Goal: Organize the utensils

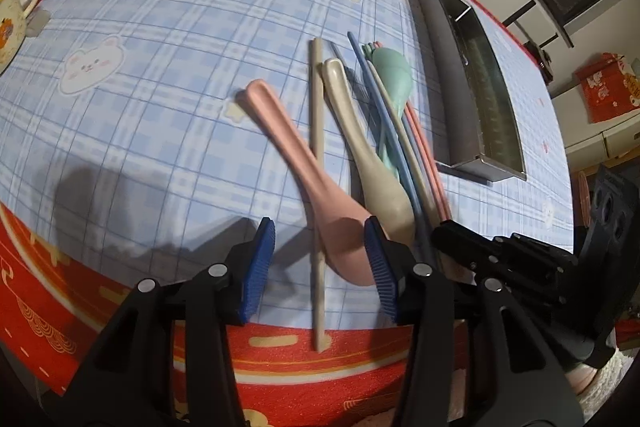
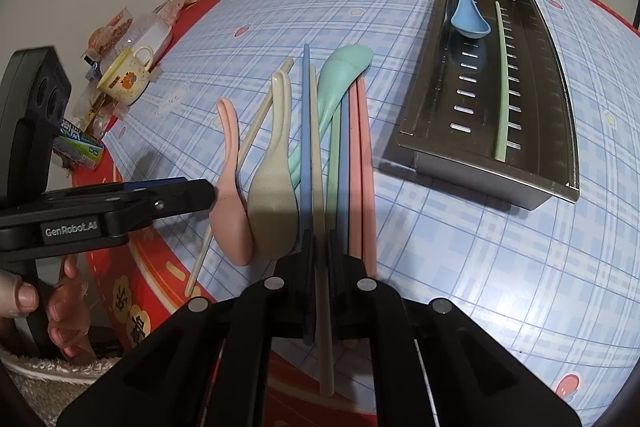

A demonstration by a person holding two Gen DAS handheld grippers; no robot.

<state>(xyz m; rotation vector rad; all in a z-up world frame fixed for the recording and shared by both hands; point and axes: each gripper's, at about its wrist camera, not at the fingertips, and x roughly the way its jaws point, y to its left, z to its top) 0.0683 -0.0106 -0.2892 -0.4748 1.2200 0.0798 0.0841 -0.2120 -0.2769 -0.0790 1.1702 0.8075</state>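
Presently, on the blue plaid tablecloth (image 2: 460,267), the cream ceramic mug with a yellow rim (image 2: 124,79) stands at far left beside packaged goods. The left gripper (image 1: 320,259) has its blue-padded fingers (image 1: 260,267) spread apart, straddling the bowl of the pink plastic soup spoon (image 1: 320,195) without clamping it; a beige chopstick (image 1: 318,163) runs beneath that spoon toward the table's red edge. Next lies the beige speckled soup spoon (image 2: 274,183), then the mint-green spoon (image 2: 340,75), with a blue chopstick (image 2: 306,131) across the bundle. The right gripper (image 2: 320,259) has its fingers closed tight on a second beige chopstick (image 2: 318,187), which passes between them and projects back toward the camera. Just right of it lie two pink chopsticks (image 2: 362,163), side by side. Further right, apart from the bundle, the rectangular stainless-steel slotted tray (image 2: 424,115) holds a blue plastic spoon (image 2: 468,15) at its far end and a light-green chopstick (image 2: 503,83) lengthwise.
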